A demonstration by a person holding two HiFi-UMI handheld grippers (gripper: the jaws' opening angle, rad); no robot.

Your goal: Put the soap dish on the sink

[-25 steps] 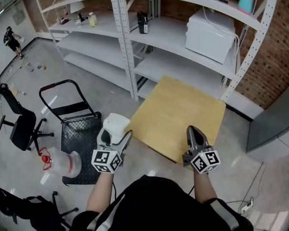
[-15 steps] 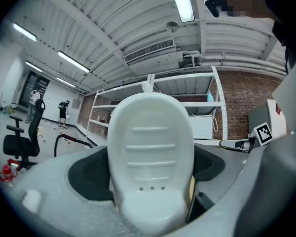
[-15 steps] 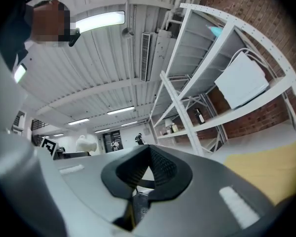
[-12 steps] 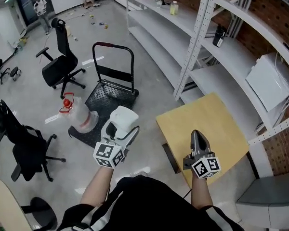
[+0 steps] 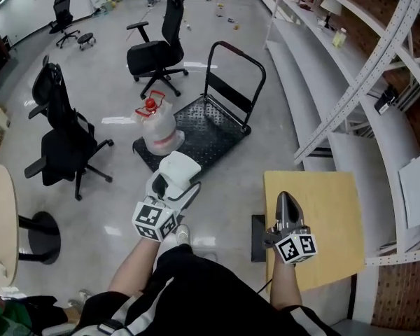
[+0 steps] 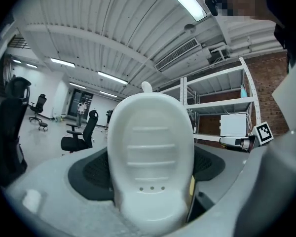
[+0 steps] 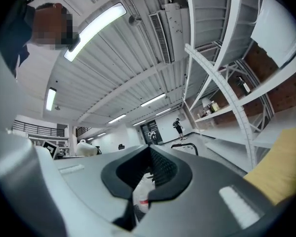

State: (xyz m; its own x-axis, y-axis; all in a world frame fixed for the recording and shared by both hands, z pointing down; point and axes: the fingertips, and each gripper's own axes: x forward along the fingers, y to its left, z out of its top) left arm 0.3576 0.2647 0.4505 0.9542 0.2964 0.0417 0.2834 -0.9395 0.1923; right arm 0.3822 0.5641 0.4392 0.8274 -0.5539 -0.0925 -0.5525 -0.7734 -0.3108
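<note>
head view first: the left gripper (image 5: 172,190) has the white soap dish (image 5: 178,169) clamped between its jaws, which stand wide around it. the dish sticks out in front of the gripper, held over the grey floor (image 5: 112,82) and just short of the black platform trolley (image 5: 208,121). a clear water jug (image 5: 158,129) with a red cap stands at the trolley's near corner. the right gripper (image 5: 285,200) has its jaws pressed together with nothing in them, and it hangs over the near edge of the yellow table (image 5: 329,215). black office chairs (image 5: 63,142) stand off to the left, and white shelving (image 5: 350,82) runs along the right.

over to the left gripper view: the dish fills the middle, hollow side facing the camera, with raised ribs and three small holes low down. the dark pads (image 6: 89,174) sit tight against its two sides. that's a firm grip. shelving and an office chair show behind it.

right gripper view now: the two dark pads (image 7: 160,169) meet in the centre, closed on nothing. only a sliver of the jug shows through the slot beneath them. far left, the dish shows small beside the other gripper's marker cube (image 7: 50,147). the yellow table edge sits at lower right.
</note>
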